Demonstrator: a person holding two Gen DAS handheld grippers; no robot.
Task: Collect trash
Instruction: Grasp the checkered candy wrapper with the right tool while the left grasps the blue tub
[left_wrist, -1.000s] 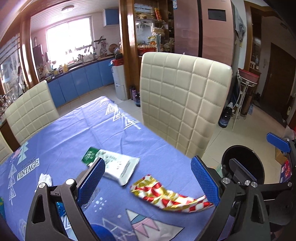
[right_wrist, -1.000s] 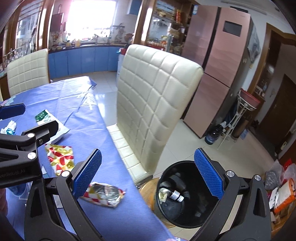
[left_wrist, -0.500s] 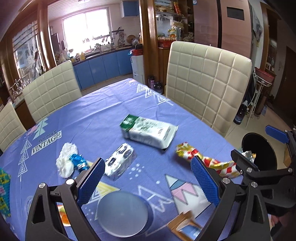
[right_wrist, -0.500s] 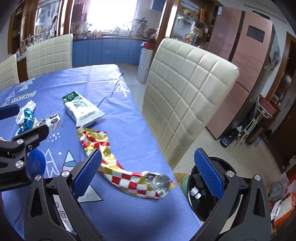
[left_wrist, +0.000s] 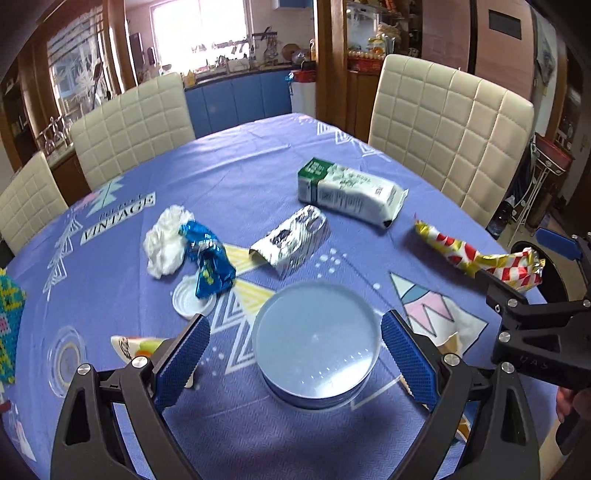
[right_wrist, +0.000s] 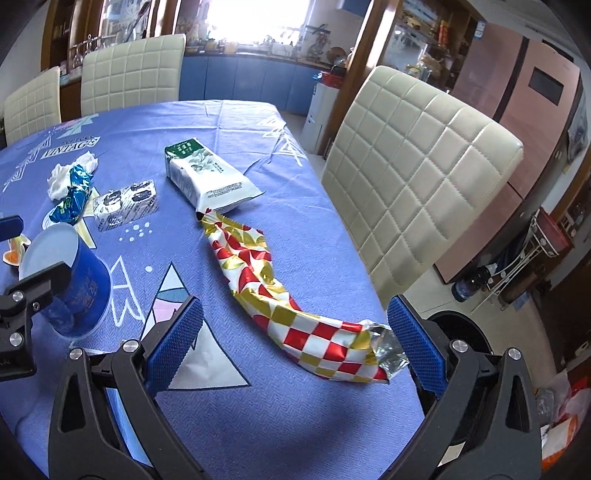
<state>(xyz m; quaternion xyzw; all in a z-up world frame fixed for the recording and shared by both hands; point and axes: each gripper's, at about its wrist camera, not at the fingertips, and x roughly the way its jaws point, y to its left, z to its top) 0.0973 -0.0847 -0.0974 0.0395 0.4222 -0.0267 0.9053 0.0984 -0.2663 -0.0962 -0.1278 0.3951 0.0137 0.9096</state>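
Both grippers hung wide open and empty over the table (left_wrist: 258, 177): the left gripper (left_wrist: 295, 354) straddled a blue tub (left_wrist: 316, 343), the right gripper (right_wrist: 291, 347) framed the checkered wrapper (right_wrist: 258, 273), lying near the edge beside the bin (right_wrist: 465, 332), apparently the next pickup.

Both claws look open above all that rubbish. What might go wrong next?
The long checkered wrapper hangs over the table edge near the black bin; a nudge could drop it on the floor. The left gripper straddles the blue tin, which it might knock.
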